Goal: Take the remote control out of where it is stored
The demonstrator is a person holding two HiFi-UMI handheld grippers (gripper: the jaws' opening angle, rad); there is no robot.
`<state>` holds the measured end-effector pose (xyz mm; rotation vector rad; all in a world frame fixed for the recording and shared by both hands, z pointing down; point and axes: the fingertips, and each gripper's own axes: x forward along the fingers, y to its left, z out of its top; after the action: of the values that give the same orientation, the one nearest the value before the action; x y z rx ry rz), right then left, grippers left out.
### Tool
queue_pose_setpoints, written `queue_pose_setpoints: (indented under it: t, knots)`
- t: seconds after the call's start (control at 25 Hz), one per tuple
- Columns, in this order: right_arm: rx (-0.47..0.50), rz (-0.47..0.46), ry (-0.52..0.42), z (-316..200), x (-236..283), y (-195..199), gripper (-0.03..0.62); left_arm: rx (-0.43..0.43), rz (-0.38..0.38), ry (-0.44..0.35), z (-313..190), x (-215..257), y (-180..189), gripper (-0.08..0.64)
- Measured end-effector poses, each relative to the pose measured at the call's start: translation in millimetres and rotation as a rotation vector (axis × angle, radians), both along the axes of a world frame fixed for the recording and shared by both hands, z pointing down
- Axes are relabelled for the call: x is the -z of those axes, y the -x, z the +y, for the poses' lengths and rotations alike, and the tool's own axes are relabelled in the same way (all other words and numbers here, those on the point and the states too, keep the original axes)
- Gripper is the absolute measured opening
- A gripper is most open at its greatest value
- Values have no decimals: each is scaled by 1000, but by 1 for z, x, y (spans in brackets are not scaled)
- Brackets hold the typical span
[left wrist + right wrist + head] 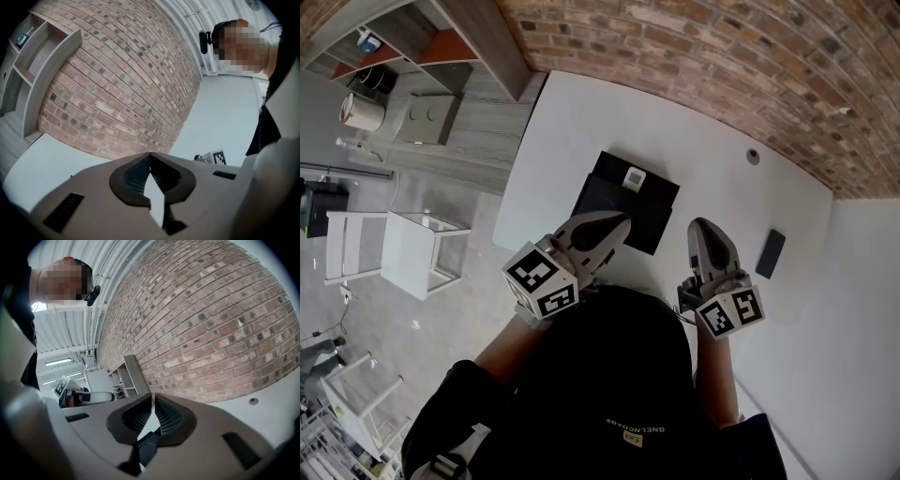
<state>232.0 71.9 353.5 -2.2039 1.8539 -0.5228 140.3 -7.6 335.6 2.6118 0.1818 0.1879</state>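
1. a person stands at a white table (581,122) set against a brick wall (722,56), with a handheld gripper in each hand, both held close to level.
2. the left gripper (614,223) has its jaws clenched together on nothing. its tip is over the near edge of a flat black case (654,202) lying mid-table.
3. the case appears closed, and a small white tag (634,177) sits at its far edge.
4. the right gripper (701,228) also has its jaws pressed together and empty. it is over bare table just right of the case.
5. no remote control is plainly in sight, and it is probably inside the case. a slim dark slab (771,253) lies right of the right gripper, too small to identify.
6. the task looks barely begun: the case is unopened and nothing is gripped. opening it, gripping the remote and lifting it out are all left to do.
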Motion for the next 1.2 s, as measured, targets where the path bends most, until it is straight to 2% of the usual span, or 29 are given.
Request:
queue_pose_setpoints:
  t: [0.24, 0.64, 0.84, 1.04, 1.2]
  knots:
    - [39, 15, 39, -11, -10, 4, 6, 5, 8, 7, -7, -6, 3, 8]
    - [234, 145, 151, -48, -21, -1, 8, 76, -16, 37, -23, -23, 18, 8]
    - [344, 228, 236, -71, -37, -8, 44, 127, -34, 67, -35, -34, 27, 8]
    - [444, 319, 311, -95, -50, -15, 54, 165, -53, 85, -47, -45, 39, 8]
    - [570, 415, 378, -113, -62, -14, 97, 214, -59, 125, -58, -53, 49, 8]
